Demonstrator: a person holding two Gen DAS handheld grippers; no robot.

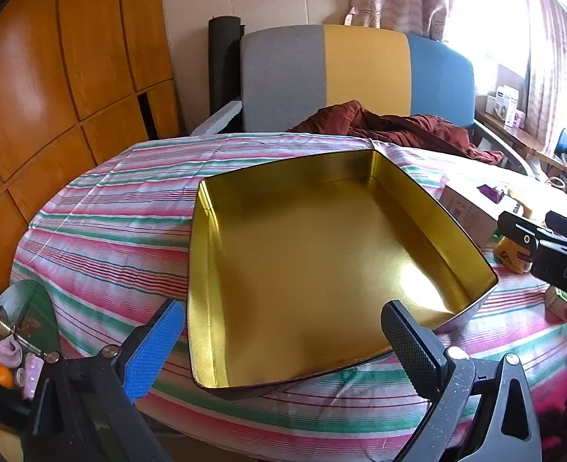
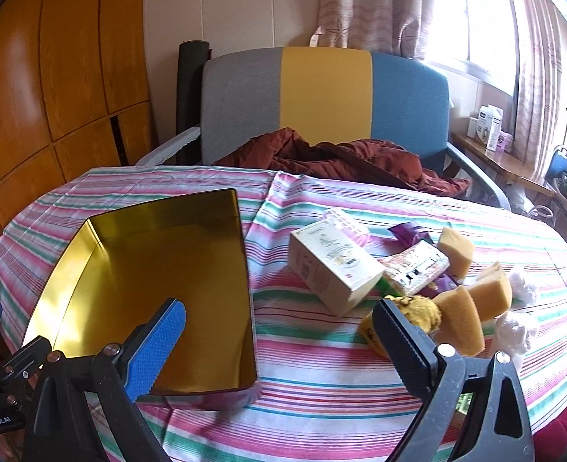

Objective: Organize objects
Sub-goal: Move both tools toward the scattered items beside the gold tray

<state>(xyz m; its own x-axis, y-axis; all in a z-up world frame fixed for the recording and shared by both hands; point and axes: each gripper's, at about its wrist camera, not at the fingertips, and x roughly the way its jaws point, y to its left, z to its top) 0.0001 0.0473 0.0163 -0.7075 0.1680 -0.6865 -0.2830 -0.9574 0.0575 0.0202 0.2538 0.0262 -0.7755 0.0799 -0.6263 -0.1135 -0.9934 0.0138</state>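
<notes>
Two claws hang over the table, both spread wide with nothing in them. The left gripper [image 1: 283,342] tilts down above the near rim of the gold tin [image 1: 206,269], which sits bare inside on the striped tablecloth [image 1: 110,208]. The right gripper [image 2: 279,342] hovers beside the tin's right wall; just beyond it lie a white box [image 2: 333,265], yellow sponges [image 2: 472,304] and a plush toy [image 2: 418,308], heaped together.

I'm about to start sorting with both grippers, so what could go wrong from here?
The white box lies tilted on other items, so pulling one piece may topple the pile. The gold tin sits on the loose striped cloth and could slide if nudged. The left gripper and right gripper, both open, work close together and might collide.
</notes>
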